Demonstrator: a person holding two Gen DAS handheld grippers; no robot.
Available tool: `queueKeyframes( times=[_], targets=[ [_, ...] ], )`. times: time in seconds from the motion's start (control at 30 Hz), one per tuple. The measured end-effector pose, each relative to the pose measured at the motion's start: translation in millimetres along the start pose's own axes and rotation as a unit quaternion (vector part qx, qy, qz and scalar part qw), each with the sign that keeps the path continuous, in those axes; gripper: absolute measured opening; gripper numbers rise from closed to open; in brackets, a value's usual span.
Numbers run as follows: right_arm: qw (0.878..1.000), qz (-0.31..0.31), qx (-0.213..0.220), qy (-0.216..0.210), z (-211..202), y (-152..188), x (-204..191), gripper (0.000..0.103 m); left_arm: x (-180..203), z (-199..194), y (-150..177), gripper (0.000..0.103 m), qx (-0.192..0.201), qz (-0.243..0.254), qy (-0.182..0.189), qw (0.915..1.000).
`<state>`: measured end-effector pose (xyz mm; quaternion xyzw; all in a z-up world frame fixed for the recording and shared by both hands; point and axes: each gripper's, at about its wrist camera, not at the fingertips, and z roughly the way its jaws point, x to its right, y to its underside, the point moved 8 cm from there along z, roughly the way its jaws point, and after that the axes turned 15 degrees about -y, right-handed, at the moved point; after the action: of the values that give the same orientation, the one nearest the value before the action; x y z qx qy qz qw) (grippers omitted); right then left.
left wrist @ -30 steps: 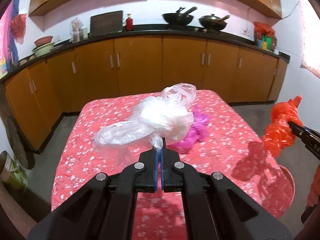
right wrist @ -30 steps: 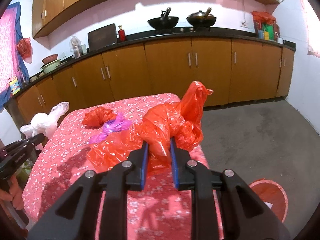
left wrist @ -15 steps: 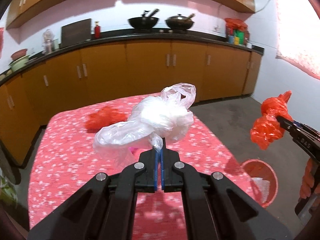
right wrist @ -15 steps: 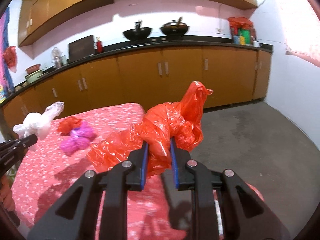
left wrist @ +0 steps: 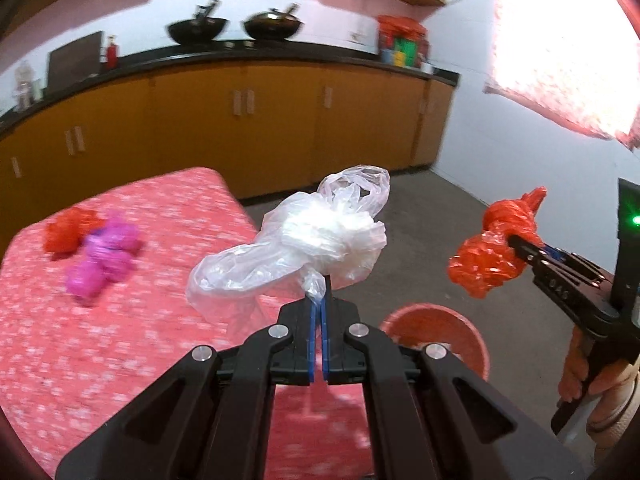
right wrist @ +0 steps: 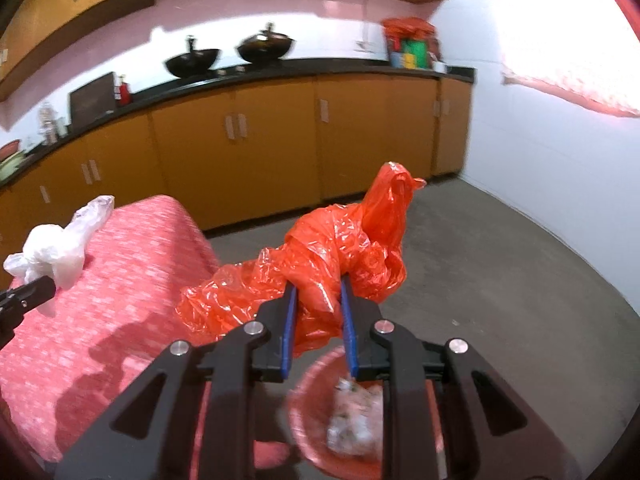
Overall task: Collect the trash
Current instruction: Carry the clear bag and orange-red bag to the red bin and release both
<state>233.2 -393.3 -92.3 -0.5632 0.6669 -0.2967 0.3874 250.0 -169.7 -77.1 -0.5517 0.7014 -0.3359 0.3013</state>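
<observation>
Left gripper (left wrist: 319, 300): jaws pinched fully together on a thin twist of the clear plastic bag (left wrist: 308, 240); bag bunched above and ahead of the fingertips, held in the air past the right edge of the table (left wrist: 120, 320).
Right gripper (right wrist: 318, 292): jaws part-way apart, clamped on a thick fold of the orange plastic bag (right wrist: 340, 252); bag bulging over and around the blue pads, hanging above the floor beside the table.
Red bin (right wrist: 316, 404): on the floor just beside the table's right edge, directly under the right gripper; rim half hidden by the fingers; pale crumpled trash inside.
Table edge: red flowered cloth ending in a rounded corner toward the cabinets (left wrist: 280, 112); cloth draped down the side next to the bin.
Left on the table: a purple bag (left wrist: 102, 256) and a small orange bag (left wrist: 68, 230), touching each other, near the far left part of the cloth.
Open room: bare grey floor (right wrist: 500, 260) from the table's side out to the white wall and the cabinets, wide and free of things apart from the bin.
Hand (left wrist: 592, 376): wrapped round the right gripper's handle, low at the right rim of the left view.
Change from a second ago: both views swung from over the table toward the floor at its right; bin, then barely at the frame's edge, now below the grippers; purple and small orange bags shifted far to the left; both grips unchanged.
</observation>
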Motion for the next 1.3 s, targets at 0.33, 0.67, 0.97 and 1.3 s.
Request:
queueKeyframes(
  times=[0.33,0.67,0.97,1.3],
  targets=[
    [0.996,0.063,-0.050,0.046,4,55,93,0.021,112,29,39,0.001,-0.046,0.055,0.059,0.9957],
    [0.989,0.085,-0.111,0.050,42,111,131,0.021,163,65,86,0.001,-0.107,0.107,0.070,0.9860],
    [0.986,0.085,-0.139,0.038,72,128,143,0.021,182,96,101,0.001,-0.144,0.119,0.064,0.9802],
    [0.985,0.068,-0.156,0.026,96,135,142,0.024,205,114,105,0.002,-0.154,0.136,0.065,0.9764]
  ],
)
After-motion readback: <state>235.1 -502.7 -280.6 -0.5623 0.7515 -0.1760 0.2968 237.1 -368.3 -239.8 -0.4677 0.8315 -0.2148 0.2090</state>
